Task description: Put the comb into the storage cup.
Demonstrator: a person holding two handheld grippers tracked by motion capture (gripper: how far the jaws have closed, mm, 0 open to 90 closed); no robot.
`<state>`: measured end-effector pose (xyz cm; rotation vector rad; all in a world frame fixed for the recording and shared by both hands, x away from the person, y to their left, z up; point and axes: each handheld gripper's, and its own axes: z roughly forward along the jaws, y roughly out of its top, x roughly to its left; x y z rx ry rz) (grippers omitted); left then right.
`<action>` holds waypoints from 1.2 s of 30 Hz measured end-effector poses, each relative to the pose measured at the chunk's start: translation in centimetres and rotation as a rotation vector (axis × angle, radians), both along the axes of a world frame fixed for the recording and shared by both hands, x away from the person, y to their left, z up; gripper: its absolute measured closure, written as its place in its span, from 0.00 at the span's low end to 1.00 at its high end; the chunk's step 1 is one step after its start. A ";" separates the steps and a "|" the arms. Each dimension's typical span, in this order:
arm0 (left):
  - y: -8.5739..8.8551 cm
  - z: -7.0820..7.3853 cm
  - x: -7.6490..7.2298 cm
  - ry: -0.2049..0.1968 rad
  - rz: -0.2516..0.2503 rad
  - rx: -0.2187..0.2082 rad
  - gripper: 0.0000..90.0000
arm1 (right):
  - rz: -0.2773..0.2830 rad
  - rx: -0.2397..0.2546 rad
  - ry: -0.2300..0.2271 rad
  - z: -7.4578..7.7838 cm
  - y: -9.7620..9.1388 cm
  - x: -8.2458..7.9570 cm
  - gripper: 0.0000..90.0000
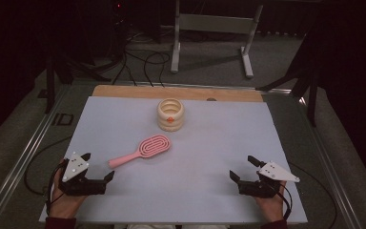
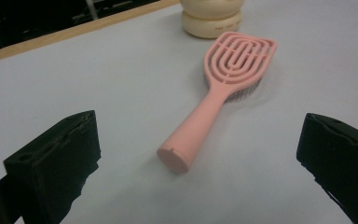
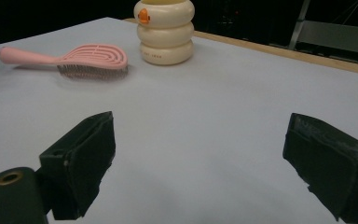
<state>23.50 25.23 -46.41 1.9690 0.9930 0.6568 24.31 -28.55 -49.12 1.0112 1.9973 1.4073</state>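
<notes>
A pink hairbrush (image 1: 142,150) (image 2: 219,91) (image 3: 72,59) lies bristles down on the pale blue mat (image 1: 209,157), its handle pointing toward the front left. Behind it stands a cream ribbed cup (image 1: 170,114) (image 2: 210,17) (image 3: 164,31) with an orange mark. My left gripper (image 1: 97,166) (image 2: 200,158) rests open at the front left, jaws wide apart, the brush handle's end just ahead of them. At the front right my right gripper (image 1: 244,168) (image 3: 200,163) is open too, with nothing between its jaws.
The mat covers a wooden tabletop (image 1: 124,90) framed by metal rails (image 1: 24,157). Black cables (image 1: 143,67) and a grey stand (image 1: 214,28) are on the floor beyond the far edge.
</notes>
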 end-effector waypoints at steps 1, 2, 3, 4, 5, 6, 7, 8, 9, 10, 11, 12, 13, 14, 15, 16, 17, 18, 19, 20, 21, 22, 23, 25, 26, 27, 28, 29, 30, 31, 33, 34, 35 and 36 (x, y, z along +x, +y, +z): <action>-0.2 0.1 0.0 -0.002 -0.011 0.014 0.00 | 0.000 0.000 0.000 0.0 0.0 0.0 0.10; -0.4 0.1 0.0 -0.004 -0.015 0.021 0.00 | 0.000 0.000 0.000 0.0 0.0 0.0 0.10; -0.5 0.2 0.1 -0.004 -0.018 0.027 0.00 | -0.001 0.001 -0.001 0.0 0.0 0.0 0.10; -0.5 0.3 0.2 -0.004 -0.023 0.025 0.00 | -0.002 0.001 -0.001 0.0 0.0 0.0 0.10; -0.5 0.3 0.2 -0.004 -0.023 0.025 0.00 | -0.003 0.001 -0.002 0.0 0.0 0.0 0.10; -0.6 0.5 0.4 -0.002 -0.023 0.029 0.00 | -0.003 0.000 -0.002 0.0 0.0 0.0 0.10; -0.6 0.6 0.5 0.000 -0.029 0.030 0.01 | -0.004 0.000 -0.002 0.0 0.0 0.0 0.10; -0.6 0.6 0.5 0.000 -0.029 0.030 0.01 | -0.004 0.000 -0.002 0.0 0.0 0.0 0.10; -0.7 0.9 0.7 0.001 -0.028 0.035 0.01 | -0.005 0.003 -0.001 0.0 0.0 -0.1 0.10; -0.8 1.1 0.8 0.004 -0.030 0.035 0.01 | -0.005 0.004 0.000 0.0 0.0 -0.1 0.10; -0.8 1.2 0.9 0.007 -0.033 0.036 0.01 | -0.006 0.003 -0.001 0.0 0.0 0.0 0.10; -0.8 1.2 0.9 0.007 -0.033 0.036 0.01 | -0.006 0.003 -0.001 0.0 0.0 0.0 0.10; -0.7 1.5 1.3 0.025 -0.040 0.030 0.01 | -0.006 0.003 0.000 -0.1 0.0 0.0 0.10; -0.7 1.6 1.5 0.032 -0.042 0.031 0.01 | -0.006 0.003 0.001 -0.1 0.0 0.0 0.10; -0.7 1.7 1.6 0.037 -0.042 0.037 0.01 | -0.005 0.002 0.001 -0.1 0.0 0.0 0.10; -0.8 1.8 1.8 0.046 -0.044 0.044 0.01 | -0.004 0.001 0.001 -0.1 0.0 0.0 0.10; -0.8 1.9 2.0 0.054 -0.047 0.054 0.01 | -0.004 -0.001 0.001 -0.1 0.0 0.0 0.10; -0.8 1.9 2.0 0.054 -0.047 0.054 0.01 | -0.004 -0.001 0.001 -0.1 0.0 0.0 0.10; -0.9 1.9 2.3 0.062 -0.052 0.070 0.01 | -0.004 0.001 0.002 -0.1 0.0 0.0 0.10; -0.9 2.0 2.5 0.068 -0.056 0.071 0.01 | -0.005 0.002 0.002 -0.1 0.0 0.0 0.10; -1.0 2.0 2.7 0.073 -0.058 0.072 0.01 | -0.005 0.004 0.003 -0.1 0.0 0.0 0.10; -1.0 2.1 2.8 0.077 -0.058 0.082 0.01 | -0.007 0.003 0.004 -0.1 0.0 0.0 0.10; -1.1 2.1 3.0 0.079 -0.058 0.083 0.01 | -0.008 0.003 0.002 -0.1 -0.1 0.0 0.10; -1.2 2.2 3.2 0.083 -0.061 0.086 0.01 | -0.008 0.005 0.003 -0.1 -0.1 0.0 0.10; -1.3 2.3 3.4 0.083 -0.063 0.099 0.01 | -0.009 0.007 0.004 -0.1 -0.1 0.0 0.10; -1.3 2.3 3.4 0.083 -0.063 0.099 0.00 | -0.009 0.007 0.004 -0.1 -0.1 0.0 0.10; -1.5 2.5 3.8 0.090 -0.071 0.119 0.00 | -0.009 0.006 0.004 -0.1 -0.1 0.0 0.10; -1.6 2.6 4.0 0.093 -0.072 0.127 0.00 | -0.008 0.005 0.004 -0.1 -0.1 0.0 0.10; -1.7 2.7 4.2 0.099 -0.078 0.131 0.00 | -0.009 0.006 0.004 -0.1 -0.1 0.0 0.10; -1.8 2.7 4.3 0.104 -0.079 0.133 0.00 | -0.010 0.005 0.005 -0.1 -0.1 0.0 0.10; -2.1 2.9 4.7 0.111 -0.085 0.153 0.00 | -0.008 0.008 0.007 -0.1 -0.1 0.0 0.10; -2.2 2.9 4.9 0.111 -0.086 0.161 0.00 | -0.008 0.007 0.006 -0.1 -0.2 0.0 0.10; -2.3 3.0 5.0 0.111 -0.086 0.174 0.00 | -0.007 0.007 0.006 -0.1 -0.2 0.0 0.10; -2.4 3.0 5.2 0.110 -0.087 0.190 0.00 | -0.007 0.007 0.007 -0.1 -0.2 0.0 0.10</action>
